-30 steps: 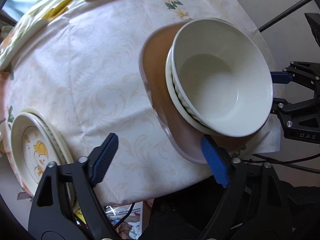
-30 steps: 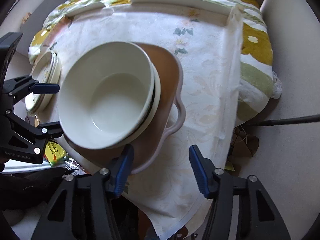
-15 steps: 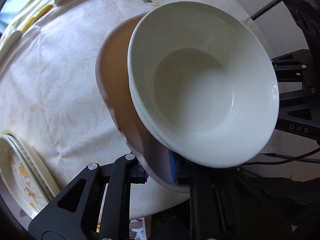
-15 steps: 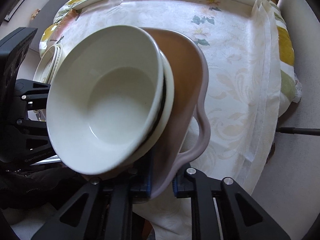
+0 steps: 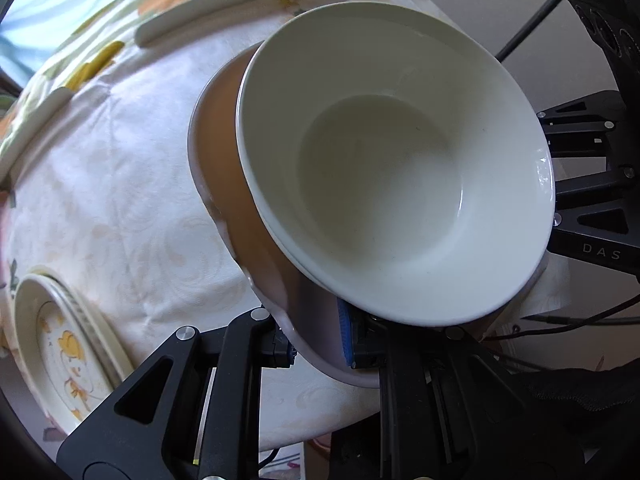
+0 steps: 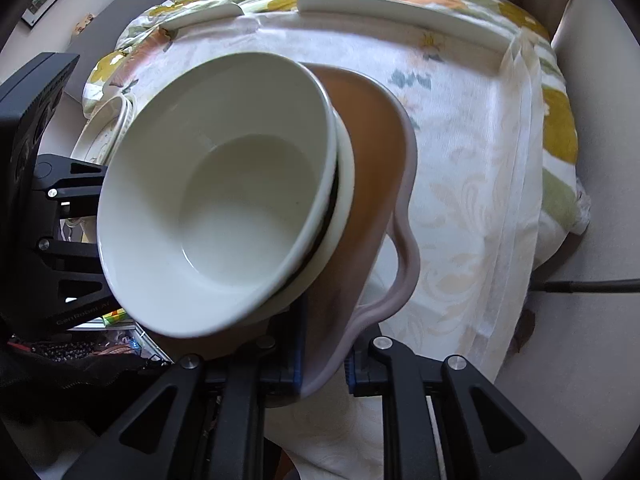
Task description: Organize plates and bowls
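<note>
Left tongs (image 5: 320, 344) clenched on near rim of brown tray (image 5: 224, 168), sharing load. Floral plate stack (image 5: 60, 344) waits on tablecloth (image 5: 100, 160) left of them. Stacked white bowls (image 5: 392, 168) ride on tray just ahead of both tongs. Right tongs (image 6: 322, 364) clamp same rim beside looped handle (image 6: 404, 264), steadying tilt so bowls don't slide.
</note>
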